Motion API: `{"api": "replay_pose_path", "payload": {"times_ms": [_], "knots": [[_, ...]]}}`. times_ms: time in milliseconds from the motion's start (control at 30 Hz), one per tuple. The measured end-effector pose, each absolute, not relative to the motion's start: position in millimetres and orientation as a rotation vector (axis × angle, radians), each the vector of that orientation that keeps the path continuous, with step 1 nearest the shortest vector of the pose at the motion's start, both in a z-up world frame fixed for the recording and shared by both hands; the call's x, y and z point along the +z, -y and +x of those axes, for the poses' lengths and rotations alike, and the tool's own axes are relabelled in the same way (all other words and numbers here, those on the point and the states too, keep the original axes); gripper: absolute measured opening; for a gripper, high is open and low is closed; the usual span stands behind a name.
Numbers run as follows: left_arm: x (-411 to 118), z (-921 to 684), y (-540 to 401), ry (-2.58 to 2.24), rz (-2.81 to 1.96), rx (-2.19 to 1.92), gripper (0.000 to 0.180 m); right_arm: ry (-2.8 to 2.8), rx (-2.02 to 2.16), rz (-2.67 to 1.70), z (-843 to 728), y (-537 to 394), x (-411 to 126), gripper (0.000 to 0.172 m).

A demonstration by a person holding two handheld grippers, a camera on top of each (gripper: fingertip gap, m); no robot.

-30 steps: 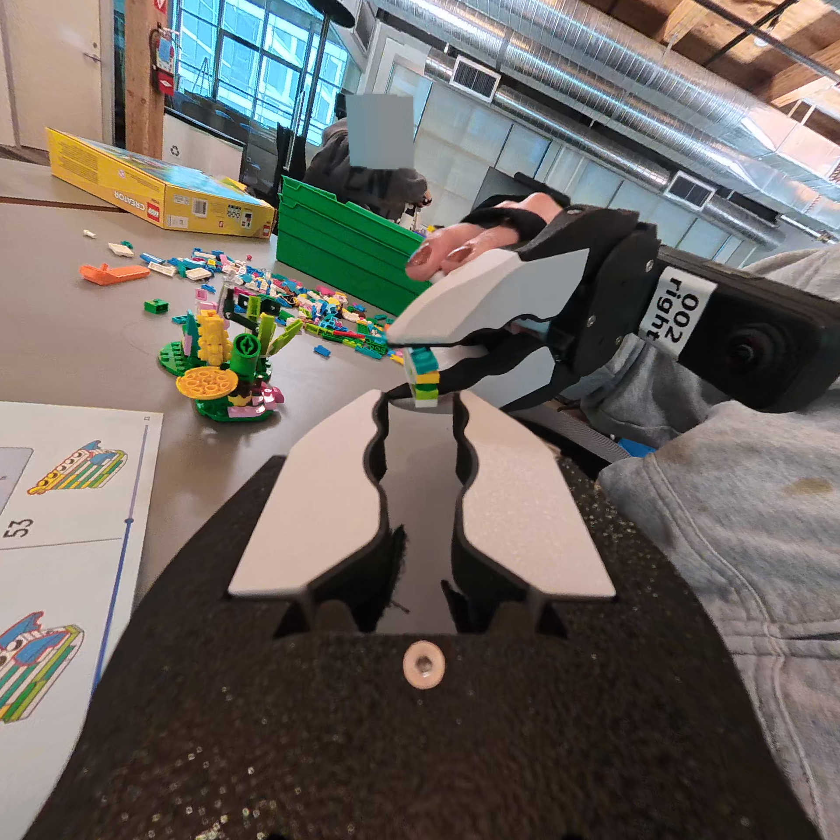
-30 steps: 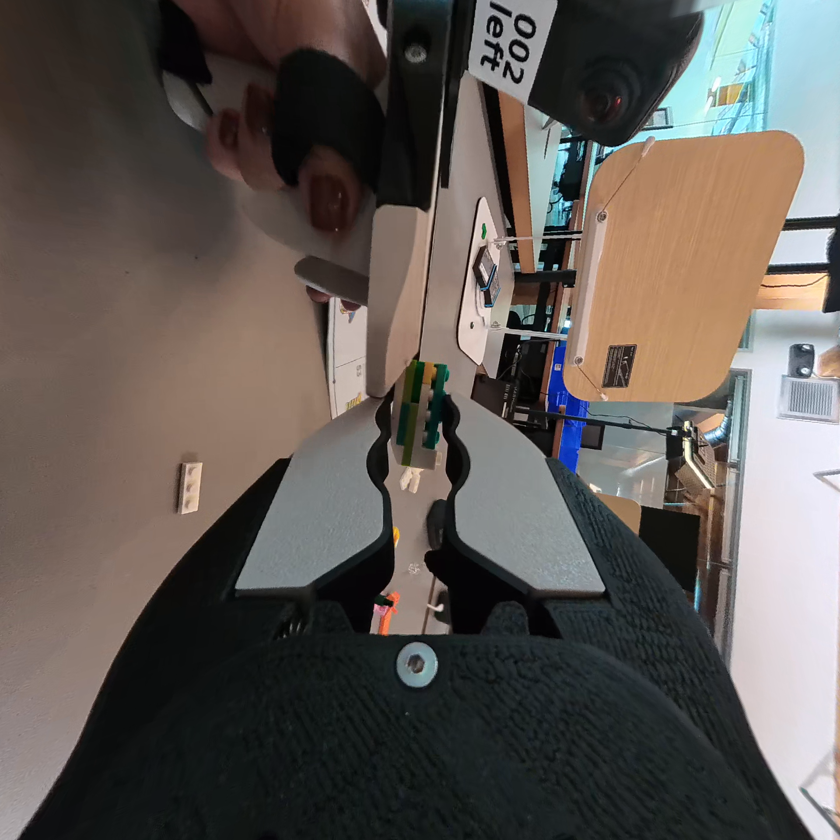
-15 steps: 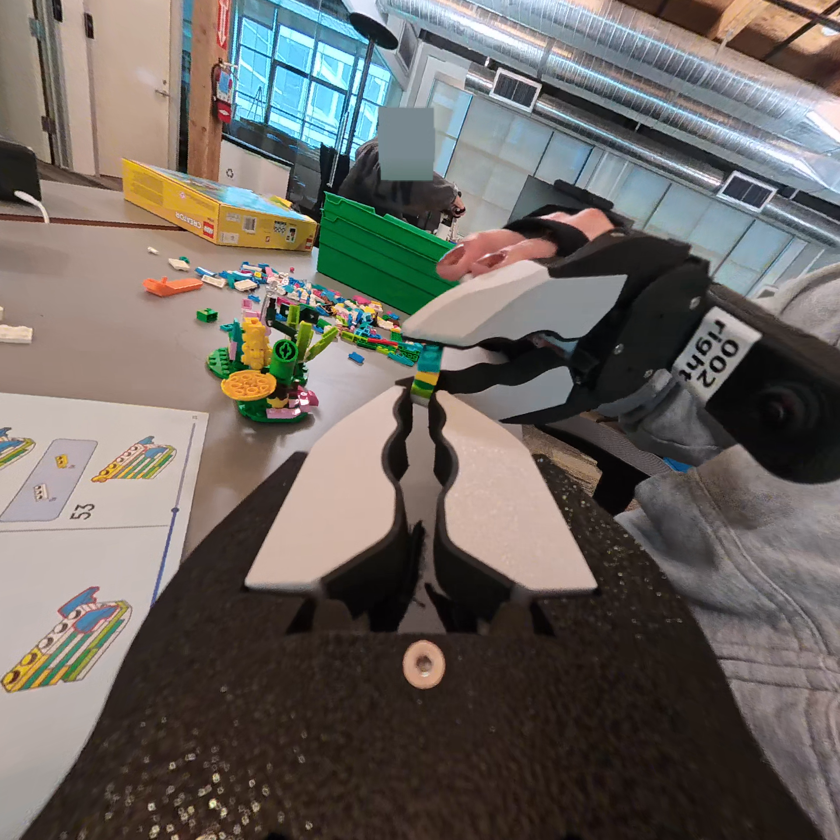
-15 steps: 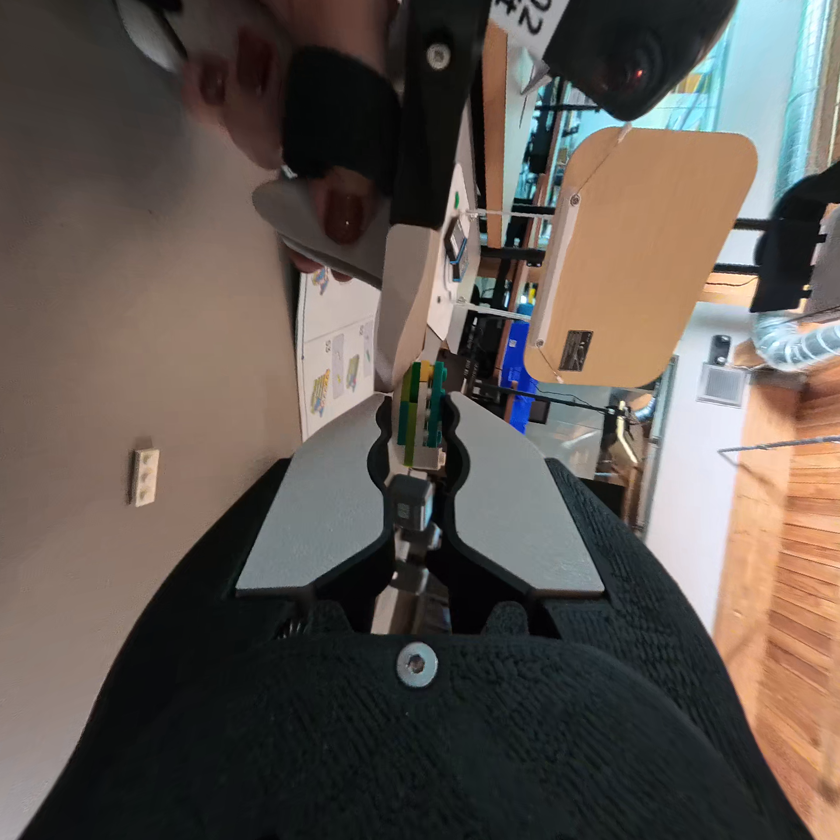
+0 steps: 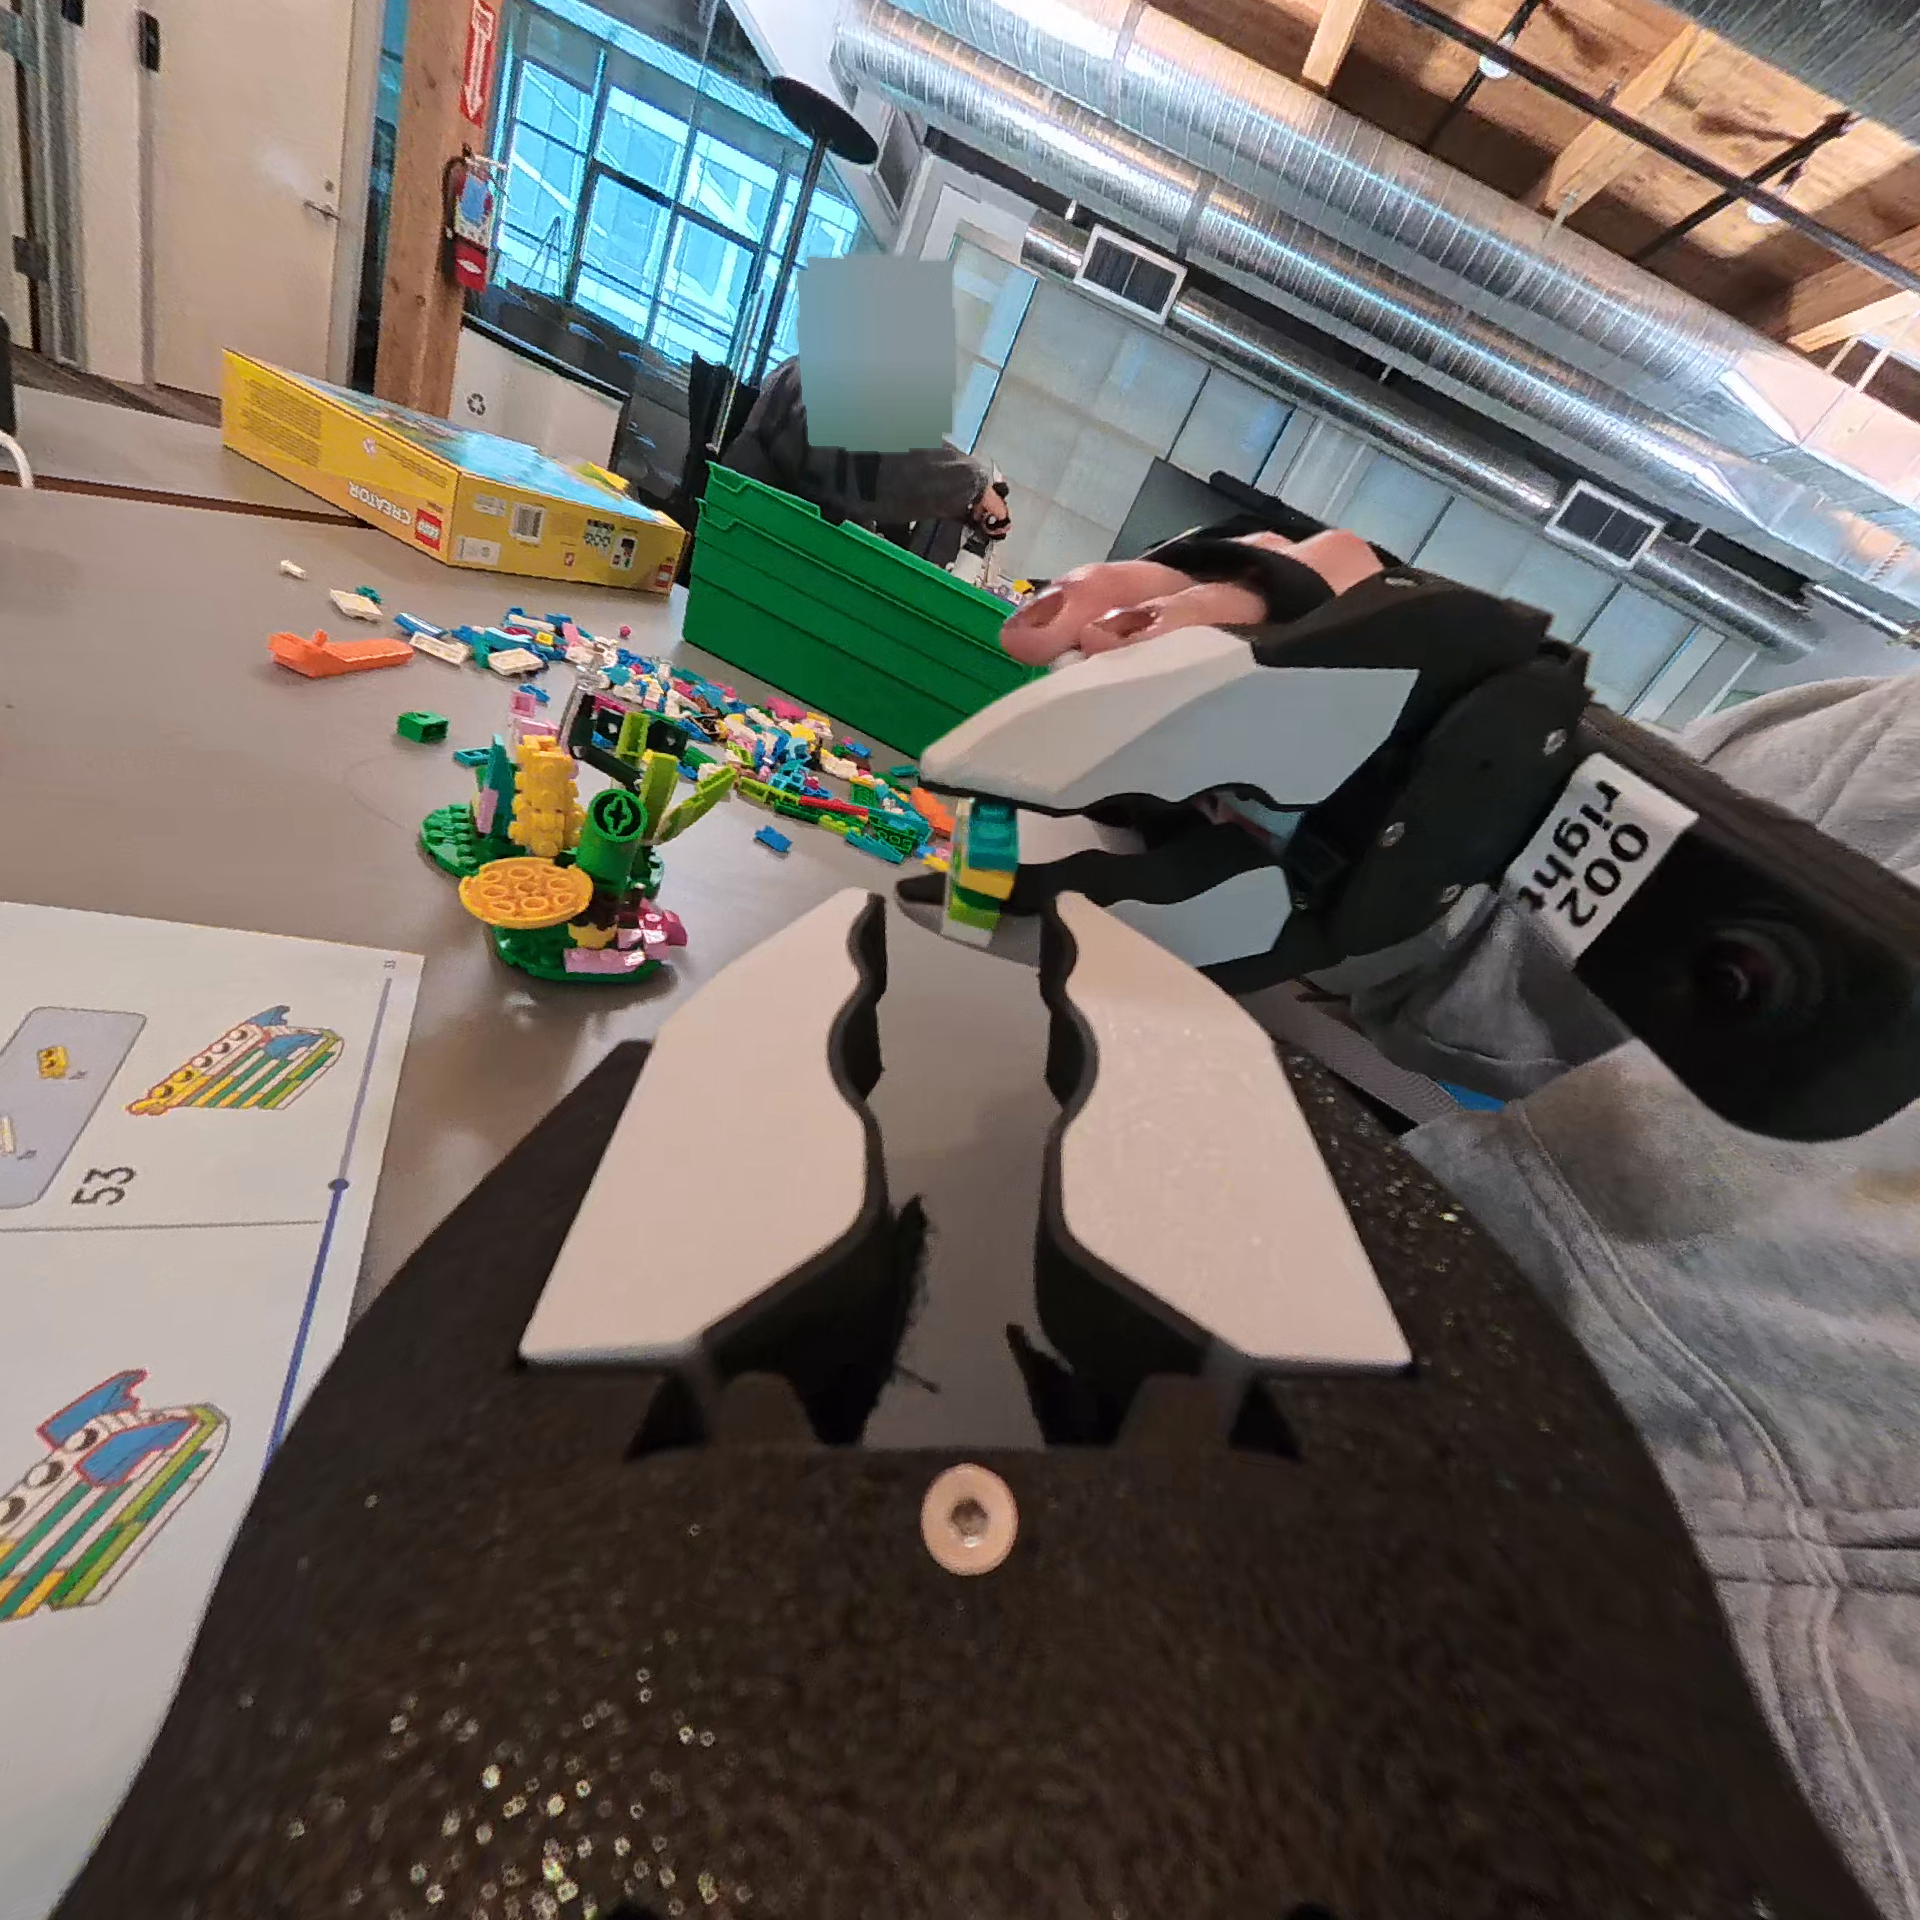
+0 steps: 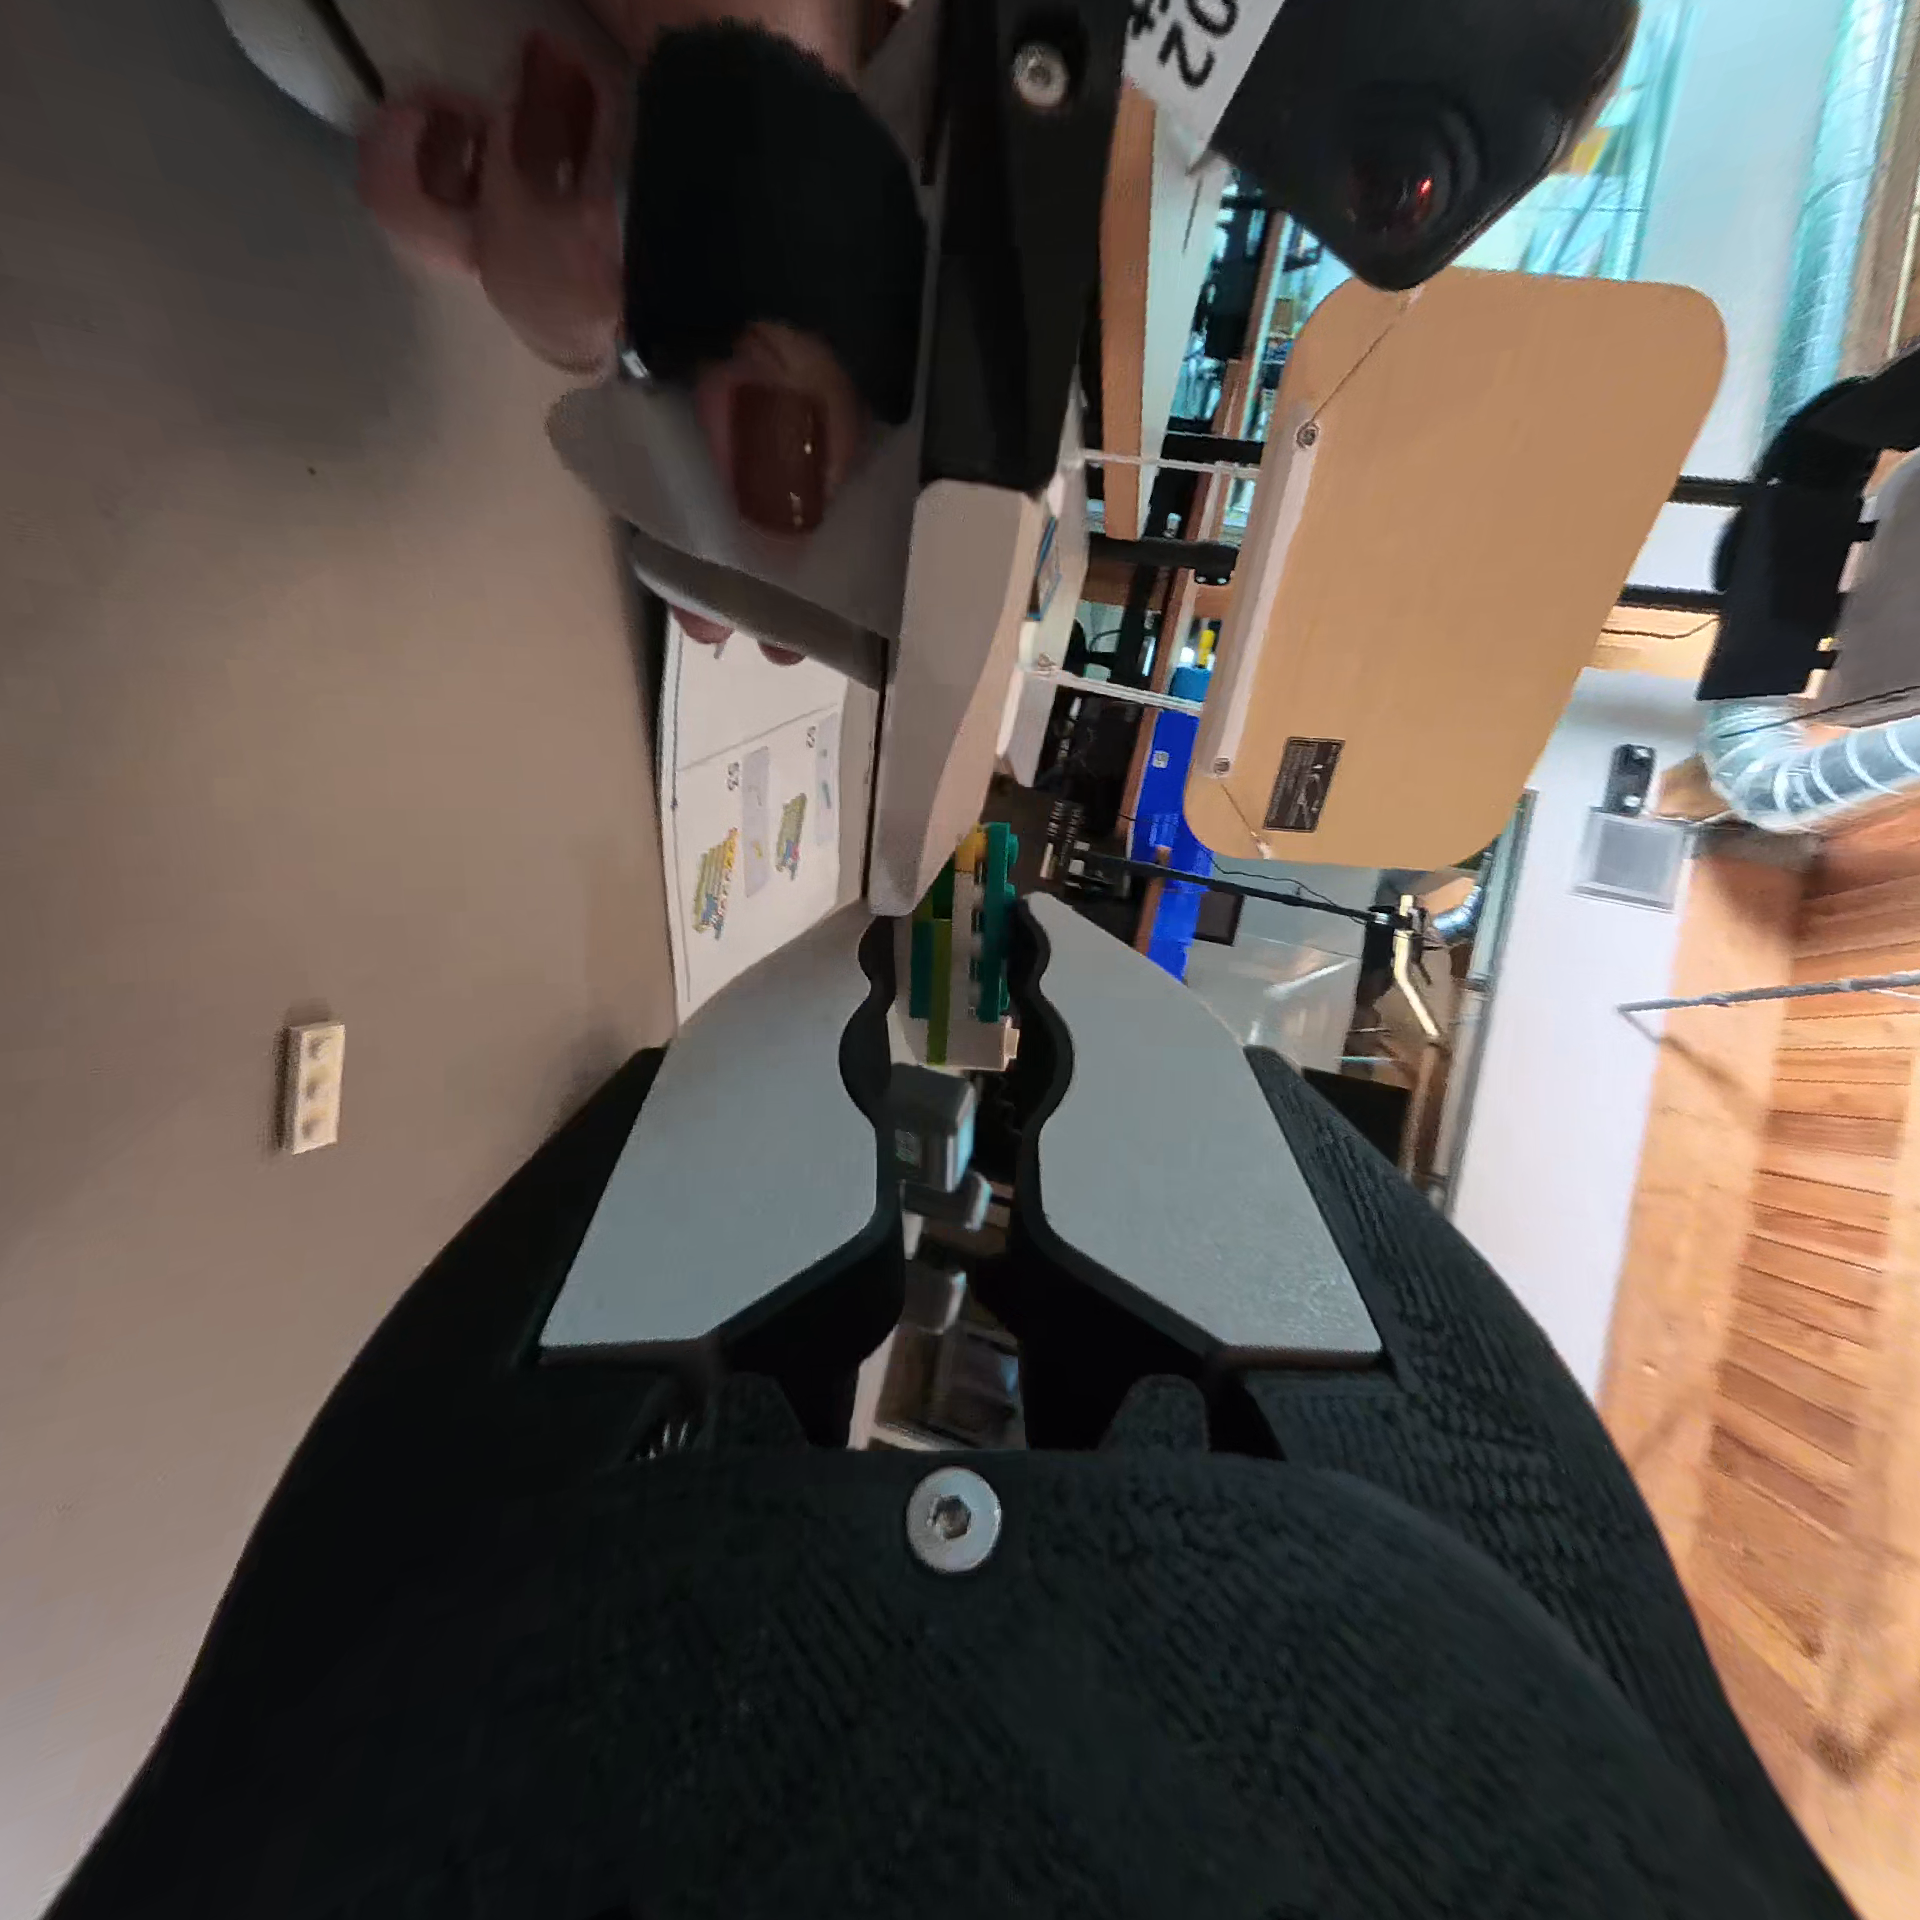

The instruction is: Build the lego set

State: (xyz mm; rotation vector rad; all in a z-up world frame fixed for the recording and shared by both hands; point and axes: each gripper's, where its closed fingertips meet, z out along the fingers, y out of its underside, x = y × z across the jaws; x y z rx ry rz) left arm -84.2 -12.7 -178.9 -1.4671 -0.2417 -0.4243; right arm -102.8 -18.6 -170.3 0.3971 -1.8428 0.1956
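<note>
My right gripper (image 6: 954, 935) is shut on a small stack of bricks (image 6: 961, 956) in teal, yellow, green and white. In the left wrist view it reaches in from the right and holds the stack (image 5: 982, 868) upright above the table. My left gripper (image 5: 961, 914) is open, its tips just below and either side of the stack's lower end, with a gap on both sides. One left finger (image 6: 935, 748) shows in the right wrist view, lying against the stack's side.
On the grey table (image 5: 208, 748) are a coral-like brick model (image 5: 566, 862), a spread of loose bricks (image 5: 727, 717), an orange piece (image 5: 332, 652), a green bin (image 5: 831, 623), a yellow box (image 5: 447, 499) and an instruction booklet (image 5: 156, 1143). A white plate (image 6: 312, 1086) lies apart. A person sits behind the bin. Both grippers' tips are close together, under 4 cm apart.
My left jaws narrowed around the stack's lower end half a second ago and have opened again. My right gripper has kept hold of the stack throughout.
</note>
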Motion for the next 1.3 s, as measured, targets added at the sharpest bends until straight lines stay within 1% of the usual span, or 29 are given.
{"api": "replay_pose_path", "payload": {"times_ms": [200, 233, 333, 700, 900, 1067, 1133, 1167, 1300], "knots": [[-174, -81, 15, 0.217, -1.435, -0.457, 0.018, 1.940, 0.331, 0.317, -99, 21, -172, 0.019], [-174, -82, 15, 0.218, -1.431, -0.447, 0.009, 1.956, 0.352, 0.299, -99, 21, -172, 0.019], [-174, -83, 15, 0.210, -1.450, -0.408, 0.008, 1.973, 0.385, 0.259, -100, 20, -173, 0.019], [-181, -94, 12, 0.317, -1.458, -0.410, 0.009, 1.648, -0.013, 0.455, -116, 17, -173, 0.019], [-182, -92, 12, 0.308, -1.462, -0.413, 0.009, 1.674, 0.006, 0.396, -115, 17, -174, 0.018], [-181, -93, 10, 0.305, -1.476, -0.360, 0.009, 1.794, 0.156, 0.285, -114, 16, -176, 0.018], [-186, -98, 10, 0.330, -1.511, -0.310, 0.028, 1.837, 0.198, 0.254, -113, 14, -179, 0.018], [-187, -99, 11, 0.328, -1.525, -0.299, 0.031, 1.851, 0.219, 0.244, -113, 14, -180, 0.018], [-189, -92, 10, 0.282, -1.550, -0.319, 0.023, 1.851, 0.233, 0.234, -112, 13, -180, 0.018]]}}
